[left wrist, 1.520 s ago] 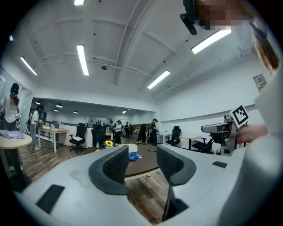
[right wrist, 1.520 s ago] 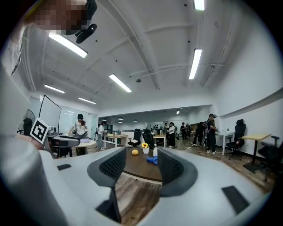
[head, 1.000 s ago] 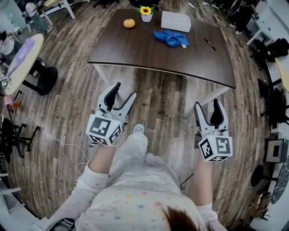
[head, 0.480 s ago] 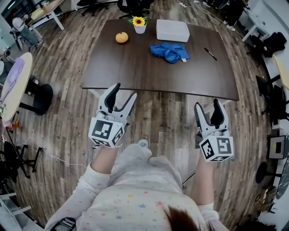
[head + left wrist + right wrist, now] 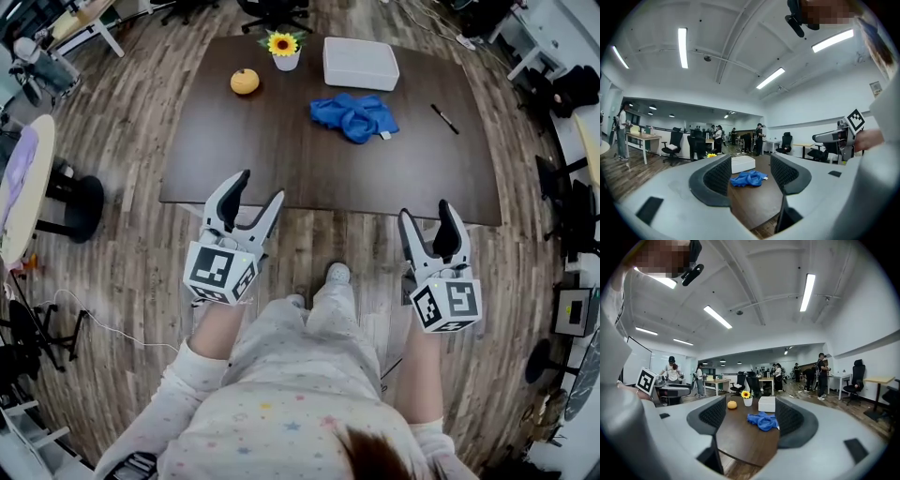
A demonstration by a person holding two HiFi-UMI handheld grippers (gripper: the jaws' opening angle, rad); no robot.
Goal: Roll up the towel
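Two grippers are held above the grey-brown plank floor (image 5: 328,246), side by side at the near edge of the dark brown wooden counter (image 5: 281,141). In the head view their fingertips just overlap that edge. The left gripper (image 5: 260,186) has its fingers (image 5: 717,176) spread wide with nothing between them. The right gripper (image 5: 423,210) also has its fingers (image 5: 712,417) wide apart and grips nothing.

The crumpled blue cloth towel (image 5: 354,114) lies in a loose heap on the counter, towards the far edge and a little right of the middle. It is well apart from both pairs of fingers, with a broad stretch of bare counter between them. In each gripper view the towel shows through the gap between the fingers, far off and touched by neither pad.

Just beyond the towel, at the far edge, sits a white rectangular box (image 5: 359,63). To its left, also at the far edge, stands a yellow sunflower in a white pot (image 5: 283,49). A small orange pumpkin (image 5: 245,82) lies nearer the far left corner. A black pen (image 5: 444,118) lies towards the right edge, beside the towel but not touching it.
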